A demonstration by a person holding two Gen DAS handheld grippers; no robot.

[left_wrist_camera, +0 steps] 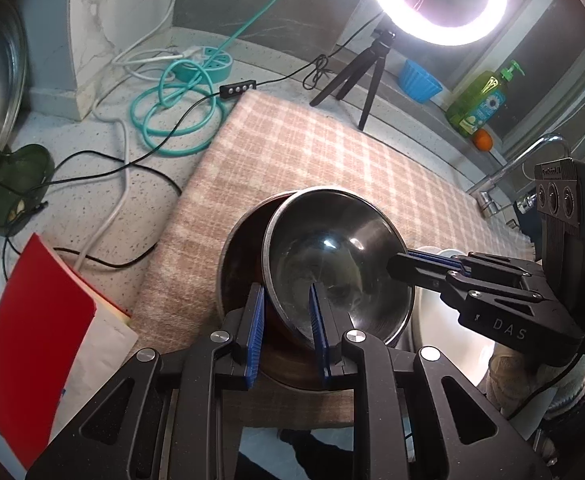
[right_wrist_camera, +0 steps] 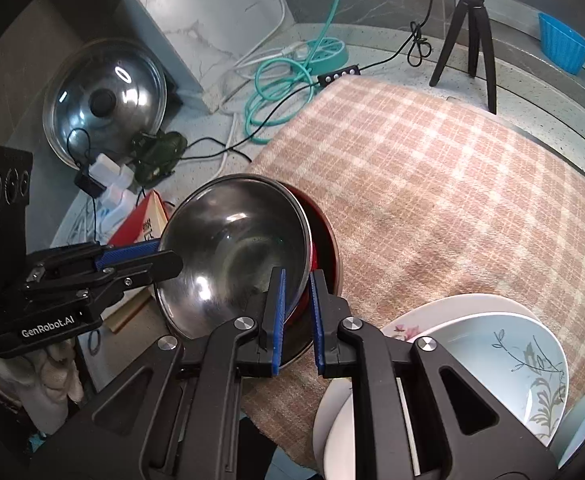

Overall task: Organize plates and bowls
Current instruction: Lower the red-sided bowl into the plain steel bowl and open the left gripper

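Left wrist view: left gripper (left_wrist_camera: 286,320) angled steeply down toward the plaid cloth (left_wrist_camera: 332,152), blue pads nearly together and clamped on the near rim of the steel bowl (left_wrist_camera: 336,256), one pad outside the wall, one inside; bowl is tilted, sitting partly inside a red-lined bowl (left_wrist_camera: 244,248) that rests on the cloth near its front edge. Right gripper (left_wrist_camera: 402,264) comes in from the right side of this view, fingers pinched tight on the opposite rim of the same steel bowl, body sloping down; a gloved hand (left_wrist_camera: 508,376) shows below it. Right wrist view: right gripper (right_wrist_camera: 296,316) also pitched downward, pads narrow and closed on the steel bowl (right_wrist_camera: 232,248) rim, red bowl (right_wrist_camera: 324,248) edge just behind; left gripper (right_wrist_camera: 160,254) reaches in from the left of frame, roughly level in the picture, gripping the far rim, glove (right_wrist_camera: 56,368) under it. So both tongs hold one steel bowl from opposite sides, over the red bowl. White plates and a floral bowl (right_wrist_camera: 504,364) stacked at the cloth's near right corner, just beside the right gripper. Pot lid (right_wrist_camera: 104,100), teal cable (right_wrist_camera: 276,88), tripod (right_wrist_camera: 472,28), red book (left_wrist_camera: 40,312) lie on the counter off the cloth
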